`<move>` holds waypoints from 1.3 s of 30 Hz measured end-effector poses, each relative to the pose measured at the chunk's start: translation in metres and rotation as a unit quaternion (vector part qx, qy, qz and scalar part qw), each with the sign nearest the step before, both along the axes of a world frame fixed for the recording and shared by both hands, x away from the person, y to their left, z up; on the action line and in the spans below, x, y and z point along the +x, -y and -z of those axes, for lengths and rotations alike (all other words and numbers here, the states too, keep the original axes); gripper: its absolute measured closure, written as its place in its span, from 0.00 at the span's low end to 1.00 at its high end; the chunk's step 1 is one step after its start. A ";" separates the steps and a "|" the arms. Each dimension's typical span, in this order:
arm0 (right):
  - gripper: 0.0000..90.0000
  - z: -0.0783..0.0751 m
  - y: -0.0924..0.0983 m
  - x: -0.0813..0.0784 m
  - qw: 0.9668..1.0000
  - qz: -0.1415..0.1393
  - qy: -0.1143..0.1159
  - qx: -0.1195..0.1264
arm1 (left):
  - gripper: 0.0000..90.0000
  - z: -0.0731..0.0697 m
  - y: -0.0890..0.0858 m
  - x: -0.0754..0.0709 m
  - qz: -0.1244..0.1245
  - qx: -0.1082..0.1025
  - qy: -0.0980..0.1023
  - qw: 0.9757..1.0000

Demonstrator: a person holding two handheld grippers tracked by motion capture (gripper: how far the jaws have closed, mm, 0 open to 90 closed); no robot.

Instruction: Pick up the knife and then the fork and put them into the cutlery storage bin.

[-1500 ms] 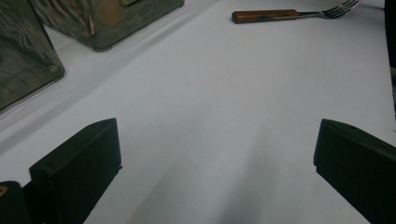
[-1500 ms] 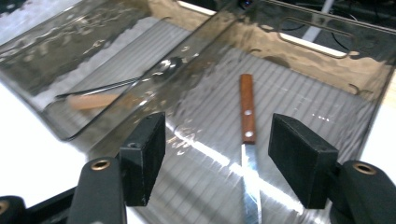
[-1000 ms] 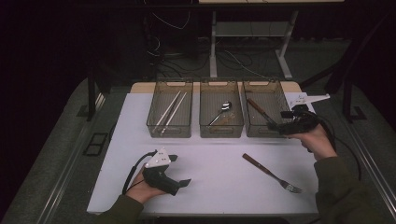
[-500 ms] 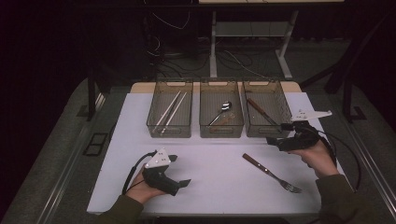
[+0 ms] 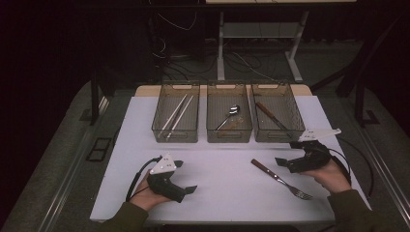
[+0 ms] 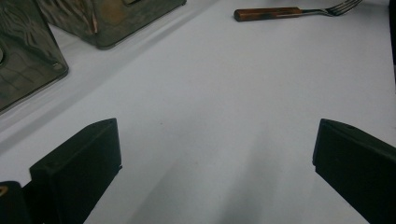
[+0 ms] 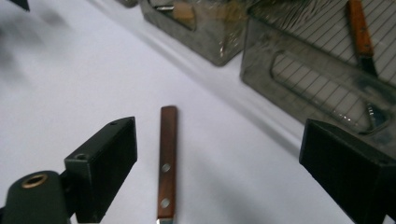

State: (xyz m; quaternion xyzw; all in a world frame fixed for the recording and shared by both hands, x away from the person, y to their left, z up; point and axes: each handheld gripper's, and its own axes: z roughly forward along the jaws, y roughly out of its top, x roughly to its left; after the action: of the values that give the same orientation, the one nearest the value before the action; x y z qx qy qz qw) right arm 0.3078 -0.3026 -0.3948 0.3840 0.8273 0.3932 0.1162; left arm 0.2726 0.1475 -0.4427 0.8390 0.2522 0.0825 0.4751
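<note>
The right gripper point(image 5: 283, 162) is low over the white table point(image 5: 222, 193), jaws spread wide with nothing between the pads, and it is lined up on the fork point(image 5: 280, 180), which lies flat on the near right of the table, wooden handle pointing far-left, tines toward the near-right edge. In the right gripper view the handle point(image 7: 167, 163) sits in the gap between the jaws but nearer the left one, untouched, so this reads as the approach to a pick-up, not yet a grasp. The next move looks to call for a short drop and a small sideways shift to centre the handle before closing on it, since the handle is thin and flat on the surface. The left gripper point(image 5: 186, 176) rests on the near left, jaws also wide and empty, well apart from the fork. Room is generous: open white surface between the two hands. The tight spots are the right-hand bin point(image 5: 276, 115), just beyond the right gripper and already holding a wooden-handled utensil point(image 5: 268, 113), and the near table edge close to the tines. The middle bin point(image 5: 228, 116) holds a spoon point(image 5: 231, 113), the left bin point(image 5: 176, 116) chopsticks point(image 5: 176, 113).
</note>
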 end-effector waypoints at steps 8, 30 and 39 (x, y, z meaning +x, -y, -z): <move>0.13 0.006 -0.010 -0.014 0.999 -0.023 -0.014 -0.017 | 0.00 0.000 0.001 0.000 0.006 0.002 0.002 1.000; 0.59 0.019 -0.033 -0.007 0.984 -0.062 -0.099 -0.137 | 0.00 -0.001 0.001 -0.001 0.006 0.004 0.003 1.000; 0.71 0.022 -0.044 0.004 0.970 -0.080 -0.142 -0.181 | 0.00 -0.001 0.001 0.000 0.007 0.003 0.004 1.000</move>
State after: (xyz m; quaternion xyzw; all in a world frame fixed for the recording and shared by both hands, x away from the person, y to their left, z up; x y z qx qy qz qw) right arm 0.3120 -0.2586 -0.4169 0.3411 0.9208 0.1864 0.0333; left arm 0.2722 0.1469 -0.4419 0.8419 0.2443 0.0830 0.4740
